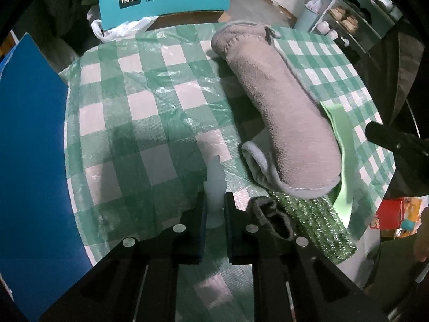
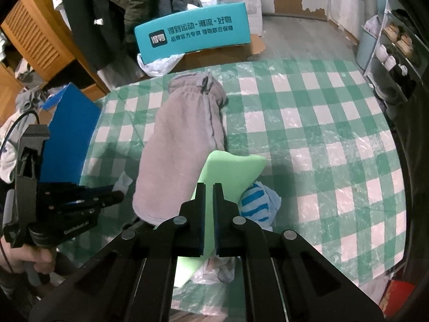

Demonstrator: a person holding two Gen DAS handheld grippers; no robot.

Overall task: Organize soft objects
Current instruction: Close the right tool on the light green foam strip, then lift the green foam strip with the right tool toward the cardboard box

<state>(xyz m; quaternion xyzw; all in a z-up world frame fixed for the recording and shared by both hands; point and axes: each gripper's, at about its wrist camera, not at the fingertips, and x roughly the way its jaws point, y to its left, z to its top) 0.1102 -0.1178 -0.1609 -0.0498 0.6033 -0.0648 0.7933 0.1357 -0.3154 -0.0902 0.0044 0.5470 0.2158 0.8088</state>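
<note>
On the green-checked tablecloth [image 2: 321, 123] the grey fleece garment [image 1: 278, 107] lies rolled, hiding most of the light green cloth [image 2: 228, 171] pinched by the right gripper [image 2: 209, 187], while beside the garment the left gripper [image 1: 214, 201] clamps a blurry pale object [image 1: 214, 185].

**Lighting and picture quality, both wrist views**

Dim indoor light with a greenish-grey cast. Glare: pale sheen on the plastic film over the checked tablecloth [image 1: 150, 112], strongest toward the far side in the right wrist view. Shadows: soft, dark patch beside the grey fleece roll [image 1: 281, 118] on its left; diffuse shade under the left gripper [image 1: 215, 201]. Distortion: strong fisheye bowing, table edge curved, black vignette at all corners. Focus: near finger bases soft; blue board [image 1: 32, 161] smeared at frame edge; background shelves grainy
</note>
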